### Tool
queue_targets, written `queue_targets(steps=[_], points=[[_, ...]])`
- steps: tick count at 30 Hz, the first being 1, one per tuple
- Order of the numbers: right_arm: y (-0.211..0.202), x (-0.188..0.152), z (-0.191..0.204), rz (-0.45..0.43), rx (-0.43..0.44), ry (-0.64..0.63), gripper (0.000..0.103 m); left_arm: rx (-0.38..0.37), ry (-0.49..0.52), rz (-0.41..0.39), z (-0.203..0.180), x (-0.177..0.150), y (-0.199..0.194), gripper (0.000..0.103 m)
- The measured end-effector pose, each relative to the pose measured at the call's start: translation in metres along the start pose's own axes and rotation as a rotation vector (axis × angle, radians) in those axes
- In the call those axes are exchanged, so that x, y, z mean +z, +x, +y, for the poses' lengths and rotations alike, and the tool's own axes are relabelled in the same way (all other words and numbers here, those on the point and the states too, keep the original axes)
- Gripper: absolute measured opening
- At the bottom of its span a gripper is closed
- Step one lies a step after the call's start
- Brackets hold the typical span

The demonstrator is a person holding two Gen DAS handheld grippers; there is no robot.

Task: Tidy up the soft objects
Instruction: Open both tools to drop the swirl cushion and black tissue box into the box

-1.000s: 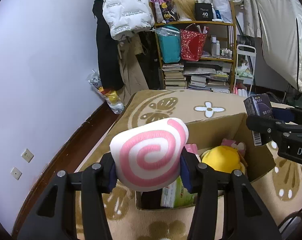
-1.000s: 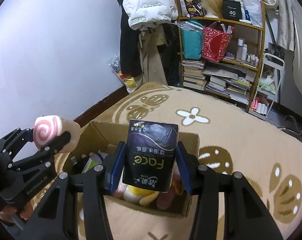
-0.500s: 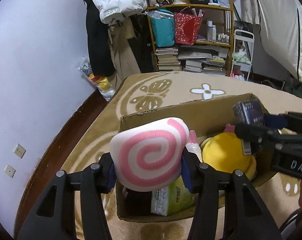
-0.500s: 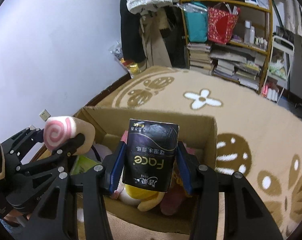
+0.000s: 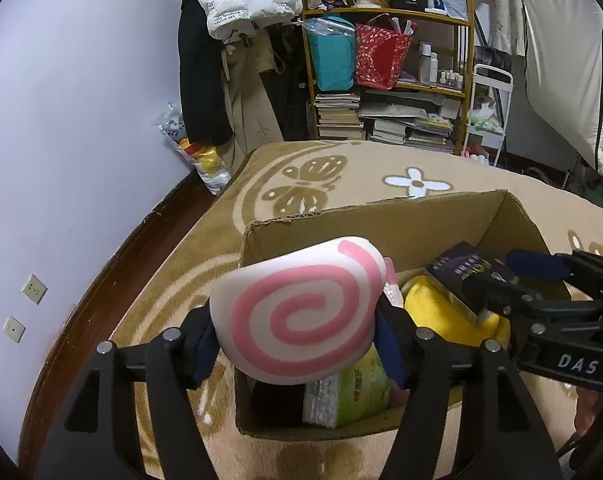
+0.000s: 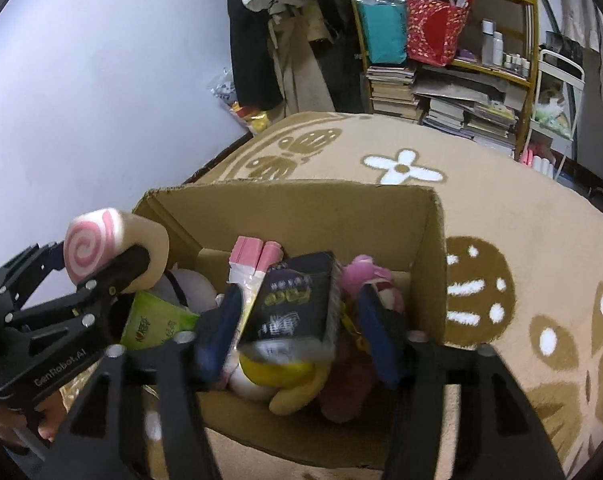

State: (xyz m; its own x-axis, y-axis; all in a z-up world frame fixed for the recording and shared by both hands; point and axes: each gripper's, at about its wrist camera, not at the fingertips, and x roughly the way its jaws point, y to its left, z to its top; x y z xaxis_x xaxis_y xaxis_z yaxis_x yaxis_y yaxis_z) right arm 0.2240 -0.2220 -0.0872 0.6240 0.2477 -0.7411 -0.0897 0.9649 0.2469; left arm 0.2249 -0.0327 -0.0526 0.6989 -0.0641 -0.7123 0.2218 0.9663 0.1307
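- Our right gripper [image 6: 297, 320] has just been spreading its jaws, and the dark tissue pack [image 6: 297, 300] sits tilted and motion-blurred between them, with a gap showing on each side. We read it as let go and dropping.
- Below that pack lie the yellow plush [image 6: 285, 376] and pink plush [image 6: 365, 280], already inside the cardboard box [image 6: 433, 248], so the pack should land on top of them.
- Our left gripper [image 5: 297, 340] has also just been widening, yet the pink-swirl cushion [image 5: 297, 312] is between the pads, bulging out in front of them. From this angle we cannot quite tell whether the pads press on it or merely cradle it; we lean toward a loosened hold.
- The cushion hangs over the near left corner of the box, above the green tissue packet [image 5: 353, 392].
- Both hands have come down toward the box since a second ago, which means two soft items are being delivered together.
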Motion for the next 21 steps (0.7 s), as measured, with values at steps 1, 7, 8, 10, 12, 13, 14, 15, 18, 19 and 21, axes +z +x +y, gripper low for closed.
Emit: queue_targets(steps=[1, 7, 8, 10, 12, 13, 14, 15, 18, 19, 21], points=[[-0.003, 0.000, 0.000, -0.006, -0.002, 0.006, 0.072, 0.007, -0.002, -0.002, 0.000, 0.001, -0.001, 0.074], [-0.017, 0.000, -0.005, -0.020, 0.002, 0.036, 0.083, 0.006, -0.036, -0.011, 0.009, 0.002, -0.012, 0.081], [-0.020, 0.001, -0.006, -0.023, 0.003, 0.044, 0.084, 0.006, -0.042, -0.012, 0.011, 0.002, -0.014, 0.087], [-0.025, 0.001, -0.006, -0.030, 0.002, 0.049, 0.091, 0.004, -0.057, -0.034, 0.014, 0.002, -0.020, 0.093], [-0.032, 0.001, -0.006, -0.040, 0.003, 0.053, 0.091, -0.003, -0.073, -0.066, 0.016, 0.003, -0.029, 0.100], [-0.035, 0.001, -0.006, -0.044, 0.002, 0.055, 0.091, 0.001, -0.076, -0.076, 0.017, 0.004, -0.032, 0.101], [-0.037, 0.001, -0.006, -0.046, 0.001, 0.055, 0.092, 0.013, -0.080, -0.083, 0.017, 0.004, -0.036, 0.101], [-0.040, 0.001, -0.005, -0.045, 0.000, 0.056, 0.092, 0.025, -0.082, -0.085, 0.018, 0.005, -0.039, 0.101], [-0.046, -0.001, -0.005, -0.043, -0.006, 0.059, 0.097, 0.044, -0.087, -0.084, 0.021, 0.002, -0.047, 0.101], [-0.048, -0.002, -0.005, -0.047, -0.009, 0.064, 0.100, 0.048, -0.087, -0.085, 0.022, 0.001, -0.050, 0.101], [-0.053, -0.003, -0.005, -0.054, 0.000, 0.077, 0.101, 0.065, -0.080, -0.091, 0.023, -0.002, -0.057, 0.101]])
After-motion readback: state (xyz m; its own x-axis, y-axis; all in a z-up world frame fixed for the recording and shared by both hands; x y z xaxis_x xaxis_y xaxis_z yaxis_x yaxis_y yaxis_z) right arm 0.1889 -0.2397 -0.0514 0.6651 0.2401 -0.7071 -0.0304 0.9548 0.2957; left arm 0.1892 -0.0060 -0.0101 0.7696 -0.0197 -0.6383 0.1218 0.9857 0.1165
